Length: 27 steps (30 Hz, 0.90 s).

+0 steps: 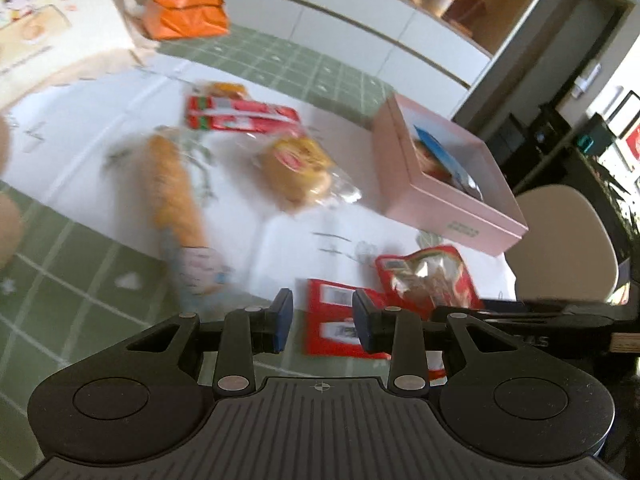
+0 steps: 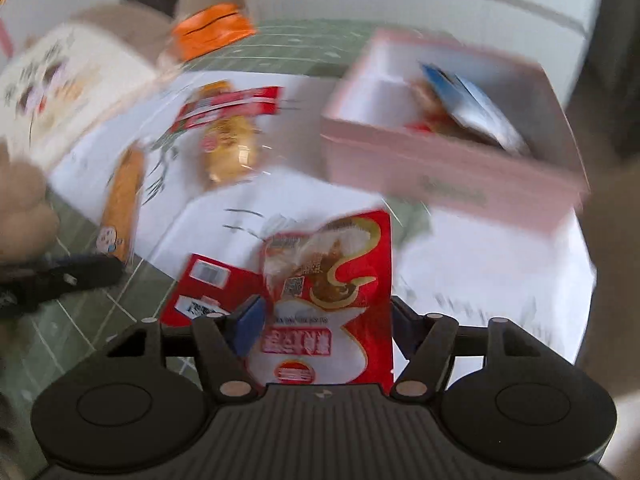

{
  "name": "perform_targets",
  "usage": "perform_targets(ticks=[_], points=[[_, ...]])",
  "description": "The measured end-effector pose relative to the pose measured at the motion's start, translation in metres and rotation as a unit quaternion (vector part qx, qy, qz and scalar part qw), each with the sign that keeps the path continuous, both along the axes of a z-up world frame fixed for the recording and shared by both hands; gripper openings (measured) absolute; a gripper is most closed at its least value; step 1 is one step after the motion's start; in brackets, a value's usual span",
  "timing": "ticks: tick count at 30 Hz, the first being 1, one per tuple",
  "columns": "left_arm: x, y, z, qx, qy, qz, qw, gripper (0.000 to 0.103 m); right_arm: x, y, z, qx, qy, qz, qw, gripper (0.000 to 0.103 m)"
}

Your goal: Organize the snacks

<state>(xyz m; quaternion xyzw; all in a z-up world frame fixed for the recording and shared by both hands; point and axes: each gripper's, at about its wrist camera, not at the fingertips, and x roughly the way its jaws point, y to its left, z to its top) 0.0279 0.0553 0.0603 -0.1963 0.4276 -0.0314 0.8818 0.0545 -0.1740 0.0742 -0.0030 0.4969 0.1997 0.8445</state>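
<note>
Left wrist view: the left hand-held gripper (image 1: 322, 322) hovers with its jaws narrow and nothing between them, above a flat red packet (image 1: 334, 320) on the surface (image 1: 80, 264); a pink box (image 1: 448, 184) holding some snacks sits to the right. Right wrist view: the right hand-held gripper (image 2: 324, 326) stands about half open astride a red-and-white snack pouch (image 2: 328, 300); motion blur hides whether the pads press on the pouch, which lies just in front of the pink box.
</note>
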Motion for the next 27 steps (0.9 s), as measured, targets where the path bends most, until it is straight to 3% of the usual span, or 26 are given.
perform_targets(ticks=[4, 8, 10, 17, 20, 23, 27], points=[[0.019, -0.028, -0.011, 0.034, 0.017, -0.019, 0.9991, 0.036, -0.007, -0.031, -0.007, -0.009, 0.001, -0.046, 0.999, 0.073], [0.029, -0.052, -0.017, 0.117, 0.013, -0.034, 0.9925, 0.036, -0.020, -0.048, -0.017, -0.010, 0.021, -0.033, 0.999, 0.077], [0.036, -0.057, -0.022, 0.139, 0.020, -0.047, 0.9891, 0.036, -0.027, -0.052, -0.023, -0.011, 0.028, -0.030, 0.999, 0.081], [0.027, -0.068, -0.026, 0.138, 0.048, -0.111, 0.9830, 0.042, -0.052, -0.034, -0.032, -0.067, -0.022, 0.024, 0.997, 0.089], [0.016, -0.066, -0.017, 0.119, 0.038, -0.143, 0.9819, 0.041, -0.055, -0.034, -0.036, -0.069, -0.029, 0.024, 0.997, 0.098], [0.007, -0.074, -0.010, 0.164, 0.025, -0.191, 0.9674, 0.041, -0.055, -0.035, -0.038, -0.070, -0.032, 0.023, 0.997, 0.102], [0.003, -0.094, -0.020, 0.270, 0.030, -0.261, 0.9262, 0.042, -0.054, -0.036, -0.040, -0.069, -0.033, 0.024, 0.997, 0.103]])
